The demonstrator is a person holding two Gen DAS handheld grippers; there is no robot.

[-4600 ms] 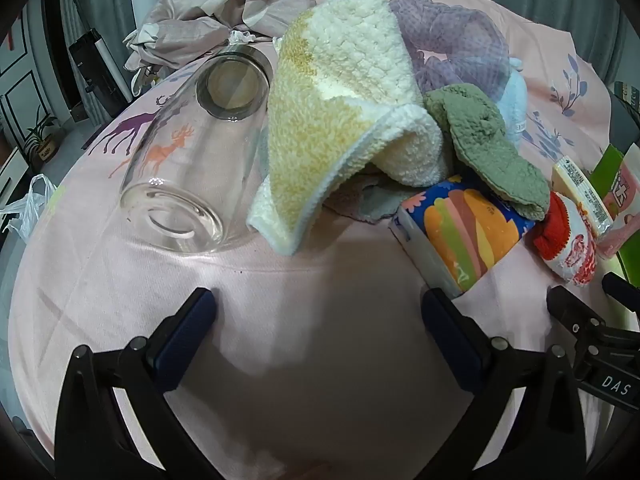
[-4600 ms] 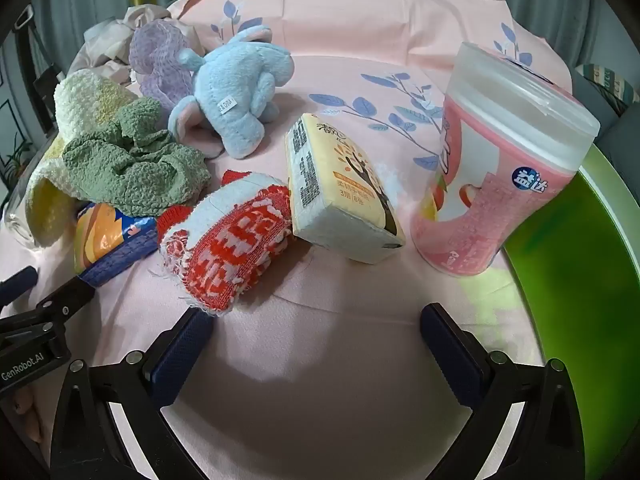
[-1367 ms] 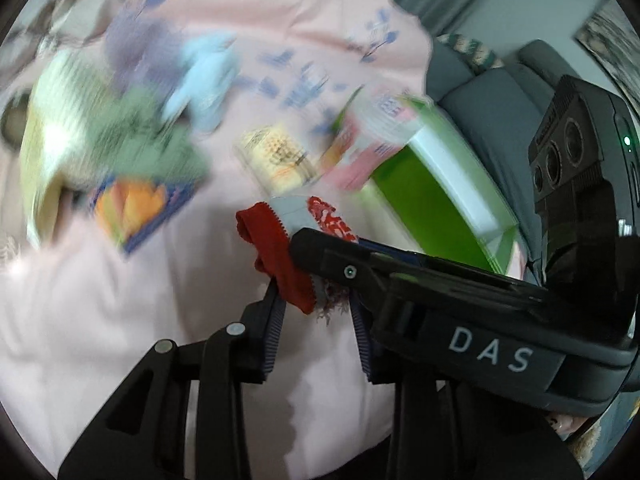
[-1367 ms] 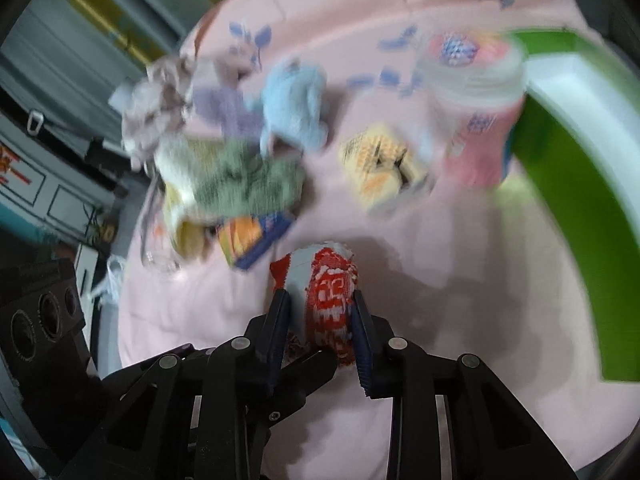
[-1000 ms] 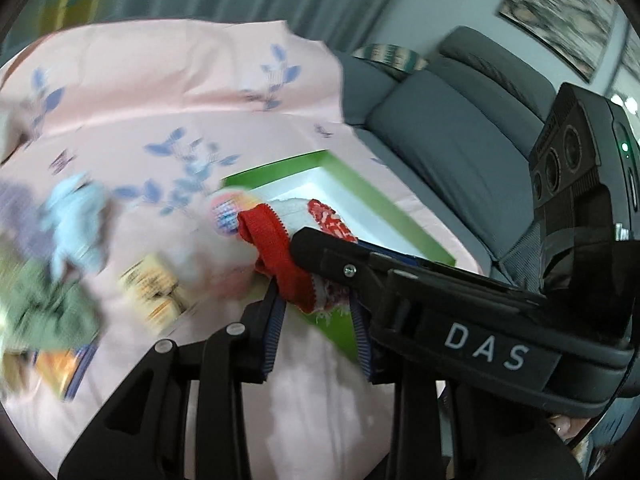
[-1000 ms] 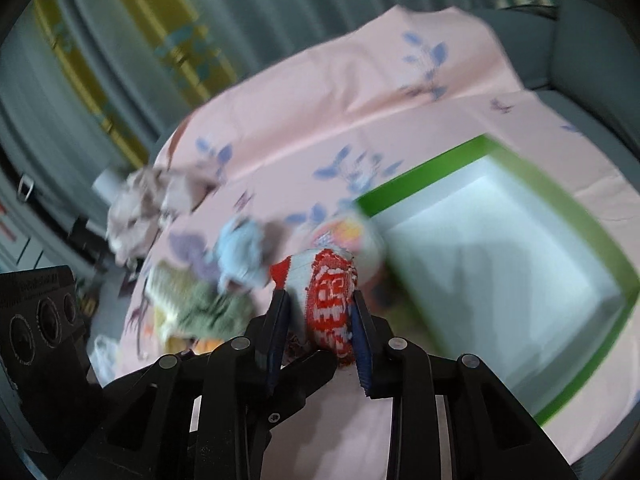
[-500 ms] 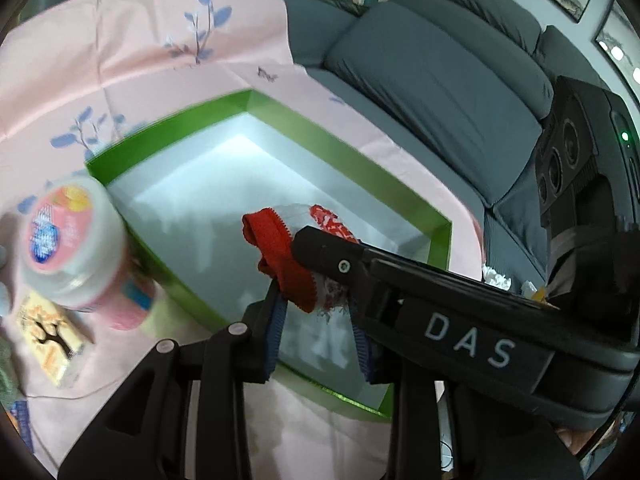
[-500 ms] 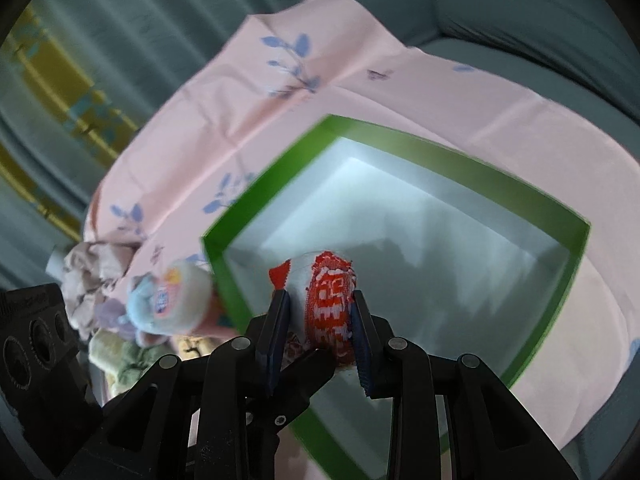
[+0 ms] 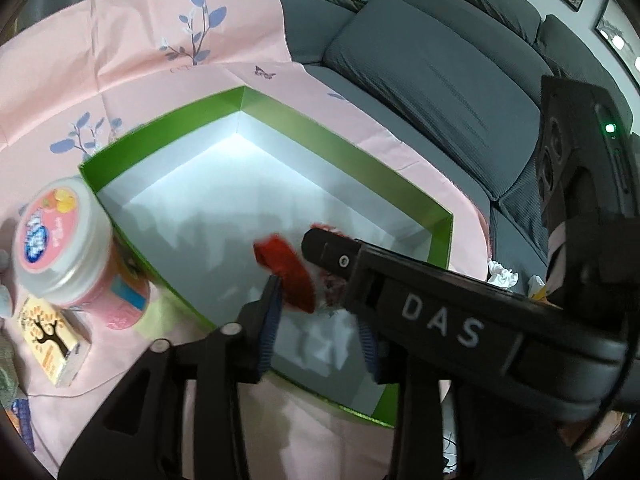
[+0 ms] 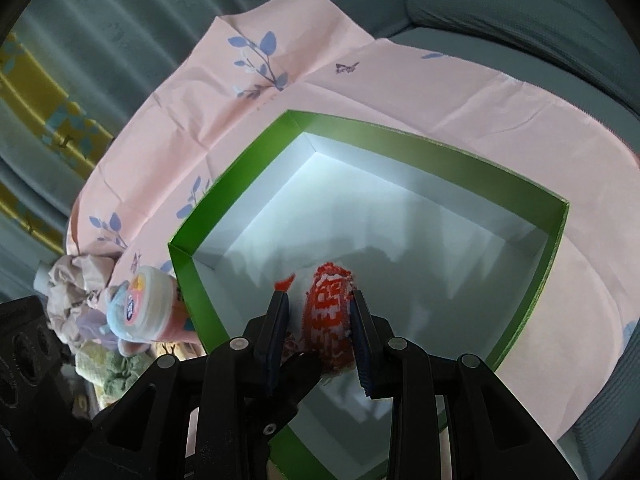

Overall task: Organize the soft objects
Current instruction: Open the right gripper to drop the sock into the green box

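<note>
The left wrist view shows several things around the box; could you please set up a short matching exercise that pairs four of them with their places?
Things:
1. red and white cloth
2. pink tub
3. yellow tissue pack
4. grey sofa

Places:
A. behind the table, past the pink tablecloth
B. on the tablecloth, below the tub in the picture
C. over the green box, between both grippers' fingers
D. upright, just outside the box's left wall

Pairs: 1-C, 2-D, 3-B, 4-A

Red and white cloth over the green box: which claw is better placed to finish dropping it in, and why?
The right claw: it grips the cloth above the box, while the left claw is opening, its pads apart from the cloth.
</note>
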